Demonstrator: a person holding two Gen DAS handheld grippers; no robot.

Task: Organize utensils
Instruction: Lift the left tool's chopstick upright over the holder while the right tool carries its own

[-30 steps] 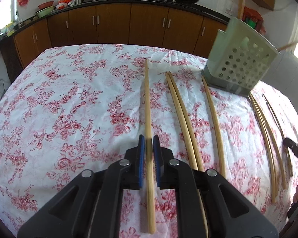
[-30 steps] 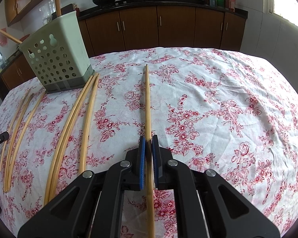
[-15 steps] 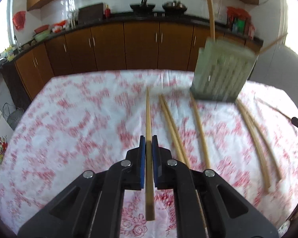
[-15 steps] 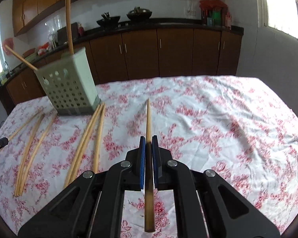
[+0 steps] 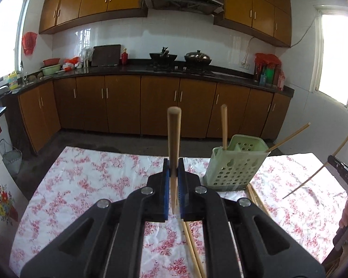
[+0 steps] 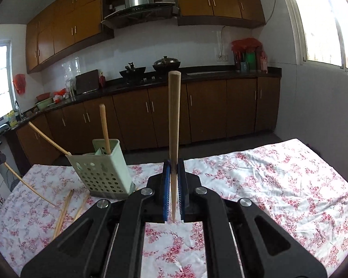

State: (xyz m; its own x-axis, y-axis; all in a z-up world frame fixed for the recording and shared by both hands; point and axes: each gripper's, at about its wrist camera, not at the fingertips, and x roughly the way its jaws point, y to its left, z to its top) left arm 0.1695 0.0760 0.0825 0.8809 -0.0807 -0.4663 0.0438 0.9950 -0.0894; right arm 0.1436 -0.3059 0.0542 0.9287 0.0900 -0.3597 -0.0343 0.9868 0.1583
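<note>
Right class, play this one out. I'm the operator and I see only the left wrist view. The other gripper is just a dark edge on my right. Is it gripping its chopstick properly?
Observer: Yes. In the right wrist view, the right gripper has both blue pads closed on its chopstick, with the thick end pointing up.
Operator: Which side of it is the green caddy on?
Observer: The caddy stands to that gripper's left, further away across the table.
Operator: And what's on its other side?
Observer: Only wrinkled floral cloth shows to its right.
</note>
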